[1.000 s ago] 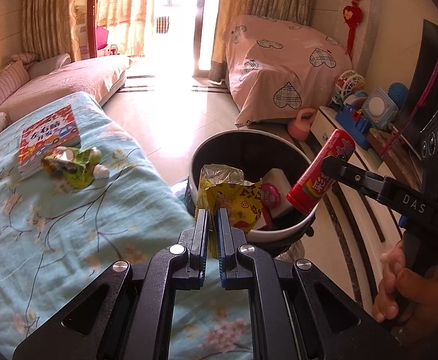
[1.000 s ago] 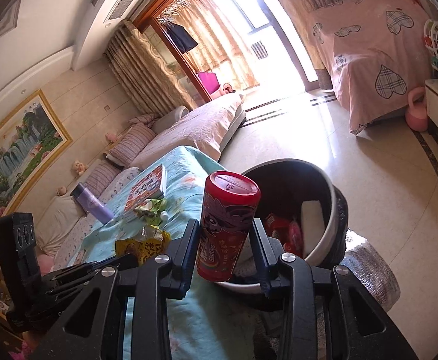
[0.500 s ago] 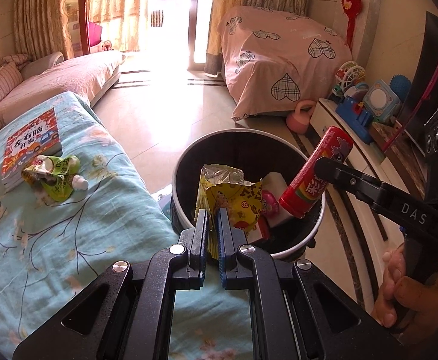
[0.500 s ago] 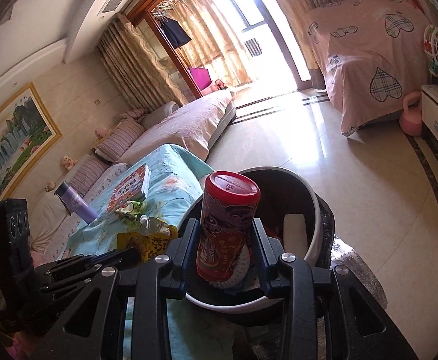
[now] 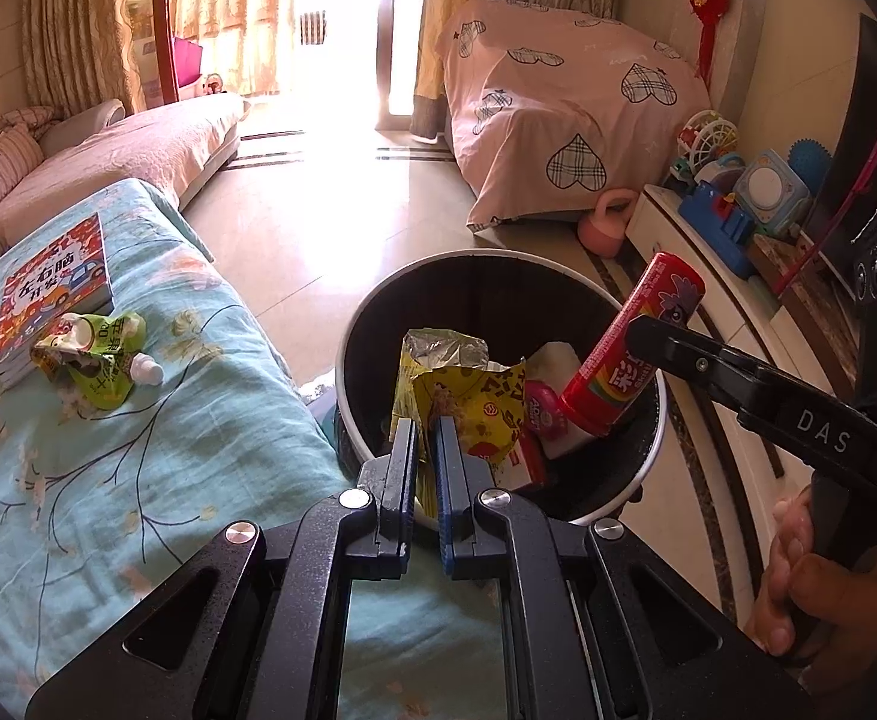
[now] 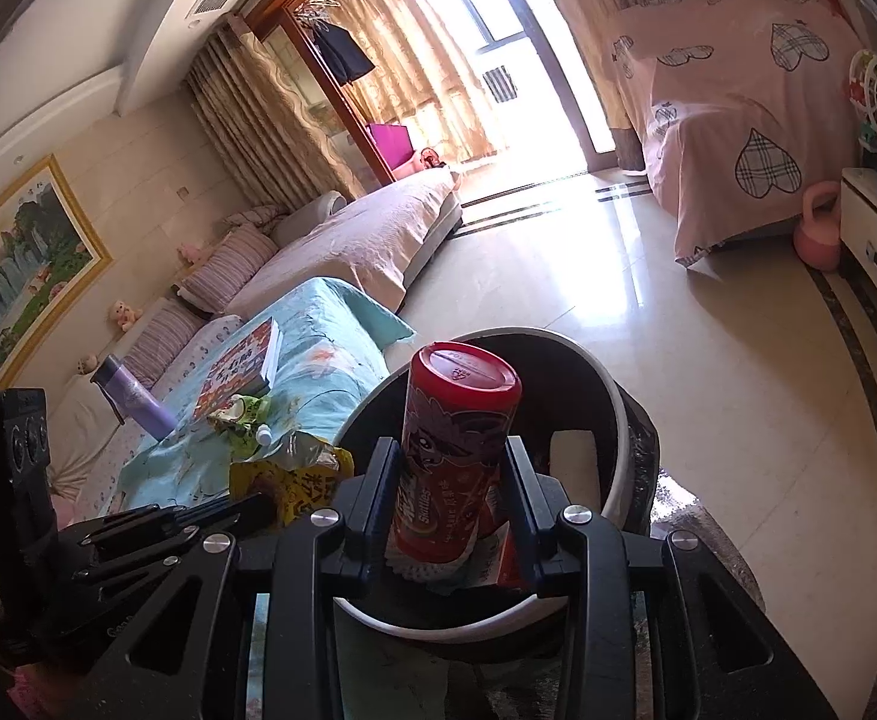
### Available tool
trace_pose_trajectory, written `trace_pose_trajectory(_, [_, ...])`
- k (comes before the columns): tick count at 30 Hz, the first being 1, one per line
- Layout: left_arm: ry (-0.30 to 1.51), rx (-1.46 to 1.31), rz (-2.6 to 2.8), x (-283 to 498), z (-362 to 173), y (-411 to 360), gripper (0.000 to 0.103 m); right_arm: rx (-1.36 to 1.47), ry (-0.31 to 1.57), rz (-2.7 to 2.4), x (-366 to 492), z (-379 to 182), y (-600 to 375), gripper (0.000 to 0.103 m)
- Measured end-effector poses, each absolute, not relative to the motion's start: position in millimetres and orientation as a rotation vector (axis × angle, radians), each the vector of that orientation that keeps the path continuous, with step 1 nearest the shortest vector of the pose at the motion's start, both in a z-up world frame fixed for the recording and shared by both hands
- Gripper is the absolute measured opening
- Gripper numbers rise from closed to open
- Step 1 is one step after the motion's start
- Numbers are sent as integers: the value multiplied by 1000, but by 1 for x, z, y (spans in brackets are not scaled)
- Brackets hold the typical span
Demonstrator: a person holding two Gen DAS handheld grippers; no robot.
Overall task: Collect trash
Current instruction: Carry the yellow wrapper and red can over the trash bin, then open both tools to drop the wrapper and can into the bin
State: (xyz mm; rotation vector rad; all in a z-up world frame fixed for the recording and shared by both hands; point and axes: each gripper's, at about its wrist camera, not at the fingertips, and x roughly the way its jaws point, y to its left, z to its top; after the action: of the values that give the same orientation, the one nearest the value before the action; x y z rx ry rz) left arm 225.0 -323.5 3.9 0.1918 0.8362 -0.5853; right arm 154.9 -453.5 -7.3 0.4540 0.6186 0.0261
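My left gripper (image 5: 428,427) is shut on a crumpled yellow snack bag (image 5: 465,393), holding it over the near rim of the round black trash bin (image 5: 378,312). My right gripper (image 6: 451,462) is shut on a red candy tube (image 6: 456,444), upright over the same bin (image 6: 609,414). From the left wrist view the tube (image 5: 630,348) hangs tilted above the bin's right side, with the right gripper (image 5: 636,333) reaching in from the right. The bin holds a white box, a pink packet and red wrappers. A green drink pouch (image 5: 96,354) lies on the blue floral cover.
A children's book (image 5: 54,288) lies by the pouch on the blue cover (image 5: 138,450). A purple bottle (image 6: 132,399) stands further back. A low white cabinet with toys (image 5: 738,204) runs along the right. A pink kettlebell (image 5: 606,228) sits on the tiled floor.
Both grippers have carried their loads further over the bin. The bin now sits closer and more central in both views; the pouch and book slid left.
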Motion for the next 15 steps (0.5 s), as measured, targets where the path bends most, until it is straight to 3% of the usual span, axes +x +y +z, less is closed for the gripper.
trace_pose_trajectory(15, [864, 227, -583, 238, -8, -340, 8, 426, 679, 13, 169, -15, -459, 35])
